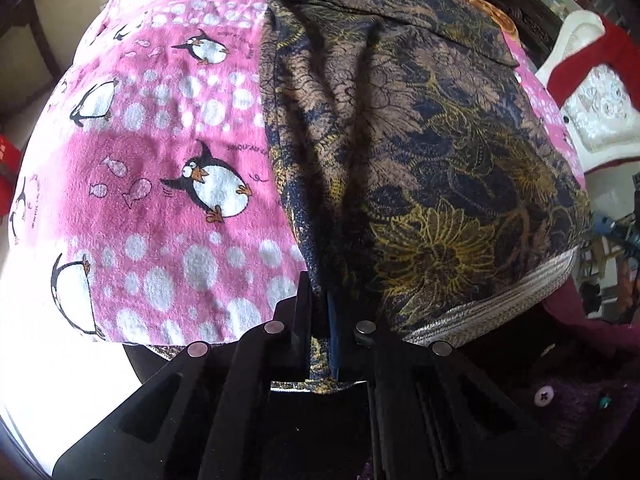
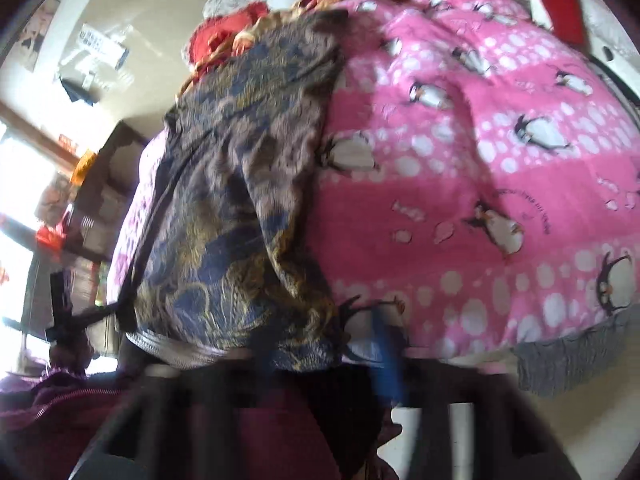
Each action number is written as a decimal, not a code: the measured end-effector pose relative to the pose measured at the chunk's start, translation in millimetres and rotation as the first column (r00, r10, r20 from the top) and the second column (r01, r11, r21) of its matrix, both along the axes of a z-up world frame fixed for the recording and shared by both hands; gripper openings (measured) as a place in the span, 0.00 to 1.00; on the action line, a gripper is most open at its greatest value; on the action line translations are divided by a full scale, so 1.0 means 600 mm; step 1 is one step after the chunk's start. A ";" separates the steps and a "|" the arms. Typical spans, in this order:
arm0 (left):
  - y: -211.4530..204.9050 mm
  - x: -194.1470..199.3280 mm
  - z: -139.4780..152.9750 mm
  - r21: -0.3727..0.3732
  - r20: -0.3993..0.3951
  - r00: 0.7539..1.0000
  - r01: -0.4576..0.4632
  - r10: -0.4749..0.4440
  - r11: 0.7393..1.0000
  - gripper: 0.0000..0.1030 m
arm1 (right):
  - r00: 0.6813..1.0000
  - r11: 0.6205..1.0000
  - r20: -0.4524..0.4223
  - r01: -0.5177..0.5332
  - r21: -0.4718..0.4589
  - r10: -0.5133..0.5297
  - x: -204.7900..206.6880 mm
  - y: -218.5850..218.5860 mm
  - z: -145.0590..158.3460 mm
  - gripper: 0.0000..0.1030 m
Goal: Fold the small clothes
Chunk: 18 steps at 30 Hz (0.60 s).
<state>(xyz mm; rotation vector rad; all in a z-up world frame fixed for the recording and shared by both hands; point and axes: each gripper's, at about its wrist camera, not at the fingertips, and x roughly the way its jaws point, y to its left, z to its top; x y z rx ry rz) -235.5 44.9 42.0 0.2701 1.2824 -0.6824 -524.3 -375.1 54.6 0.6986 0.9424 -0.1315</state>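
Left wrist view: a pink penguin blanket (image 1: 160, 152) covers the surface, and the dark floral garment (image 1: 420, 140) lies on its right half. At the garment's near edge the left gripper (image 1: 320, 320) is pinched tight on a fold. Right wrist view is blurred — the right gripper (image 2: 320, 364) sits at the garment's near hem, and I cannot tell how its jaws stand.
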 end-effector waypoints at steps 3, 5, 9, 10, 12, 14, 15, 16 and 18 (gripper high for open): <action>0.003 0.006 -0.005 0.003 -0.016 1.000 -0.015 0.015 1.000 0.09 | 0.998 0.999 0.055 -0.002 -0.047 0.004 0.000 -0.003 0.024 0.56; 0.001 0.008 -0.012 -0.004 -0.034 0.999 -0.032 0.031 0.999 0.16 | 0.998 0.997 0.059 -0.024 -0.067 0.028 0.011 0.000 0.028 0.56; -0.012 0.005 -0.018 0.001 -0.025 0.999 -0.037 0.037 0.999 0.25 | 0.994 0.994 0.042 -0.097 -0.056 0.100 0.035 0.014 0.003 0.56; -0.018 0.004 -0.019 0.007 -0.020 0.999 -0.033 0.033 0.999 0.27 | 0.993 0.991 0.028 -0.114 -0.066 0.116 0.039 0.020 -0.004 0.52; -0.023 0.004 -0.021 0.023 -0.011 0.999 -0.032 0.032 0.999 0.28 | 0.989 0.987 0.005 -0.146 -0.070 0.147 0.045 0.027 -0.019 0.41; -0.029 0.003 -0.021 0.036 -0.002 1.000 -0.030 0.030 0.999 0.29 | 0.990 0.988 0.003 -0.140 -0.065 0.141 0.046 0.026 -0.027 0.36; -0.031 0.003 -0.021 0.042 0.001 1.000 -0.029 0.029 0.999 0.30 | 0.991 0.989 0.009 -0.135 -0.059 0.136 0.045 0.024 -0.027 0.36; -0.032 0.003 -0.021 0.046 0.003 1.000 -0.030 0.030 0.998 0.30 | 0.991 0.990 0.013 -0.131 -0.047 0.132 0.045 0.021 -0.026 0.35; -0.033 0.004 -0.022 0.046 0.002 0.999 -0.032 0.032 0.998 0.34 | 0.991 0.990 0.010 -0.137 -0.031 0.137 0.046 0.019 -0.025 0.35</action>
